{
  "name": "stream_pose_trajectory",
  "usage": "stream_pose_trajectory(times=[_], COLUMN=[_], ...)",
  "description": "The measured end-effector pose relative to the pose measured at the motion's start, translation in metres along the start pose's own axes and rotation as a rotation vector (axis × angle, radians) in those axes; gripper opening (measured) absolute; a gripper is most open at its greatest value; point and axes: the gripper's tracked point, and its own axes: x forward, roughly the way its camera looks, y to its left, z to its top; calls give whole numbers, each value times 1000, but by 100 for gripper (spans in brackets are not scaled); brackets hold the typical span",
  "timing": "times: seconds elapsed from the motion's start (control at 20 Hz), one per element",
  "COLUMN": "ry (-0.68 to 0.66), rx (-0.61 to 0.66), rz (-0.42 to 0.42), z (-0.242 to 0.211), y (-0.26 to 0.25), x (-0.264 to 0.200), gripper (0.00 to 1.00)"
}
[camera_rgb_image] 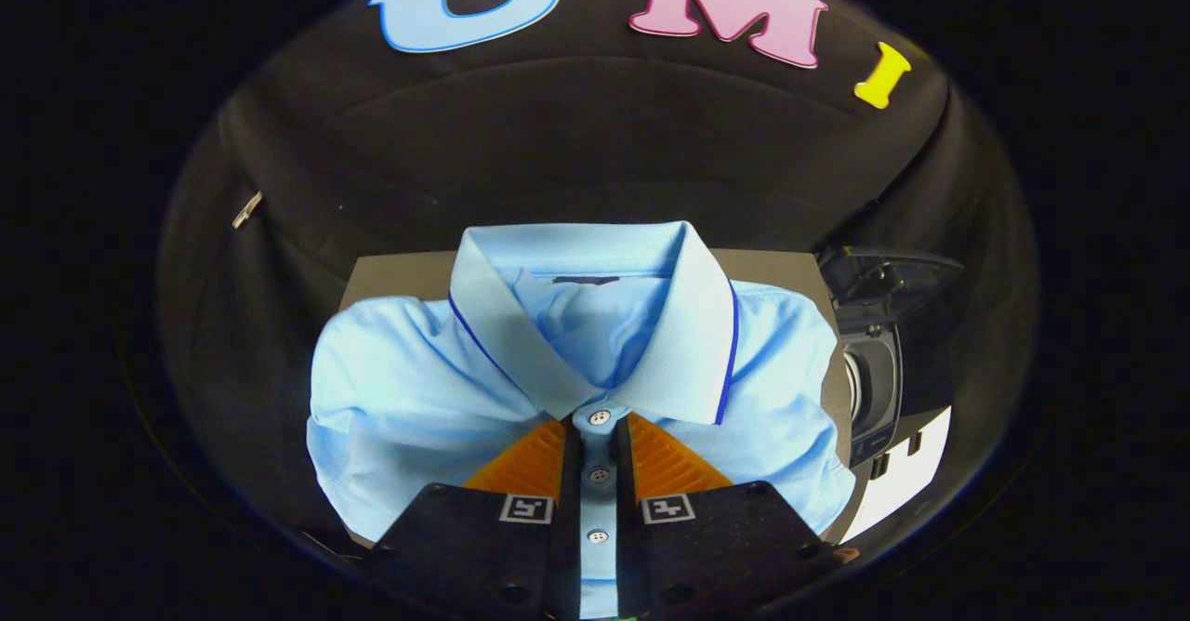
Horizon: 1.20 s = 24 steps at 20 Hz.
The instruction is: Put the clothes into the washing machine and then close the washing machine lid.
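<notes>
A folded light blue polo shirt [418,398] with a dark blue collar edge lies flat on a small brown table [395,277]. My gripper [598,430] hovers over the shirt's front. Its fingers stand close together with only a narrow slit between them. The button placket [599,477] shows through that slit, flat and not pinched. The fingertips reach just below the collar's point. To the right of the table stands the washing machine [874,389], its lid [883,277] raised and its opening facing the shirt.
Black cloth closes the booth behind and on both sides of the table. A pale patch of floor [906,482] shows below the washing machine. The machine sits tight against the table's right edge.
</notes>
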Motion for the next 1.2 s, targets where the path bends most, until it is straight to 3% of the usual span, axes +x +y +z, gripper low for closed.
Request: stream_pose_trajectory(times=[0.15, 0.2, 0.45, 0.6, 1.2], ry=[-34, -40, -89, -183, -569], rx=[-9, -17, -36, -70, -2], rz=[-2, -7, -21, -12, 21], z=[1, 3, 2, 9, 36], y=[1, -2, 0, 2, -9], x=[-1, -2, -1, -8, -97], gripper=[20, 5, 5, 5, 5])
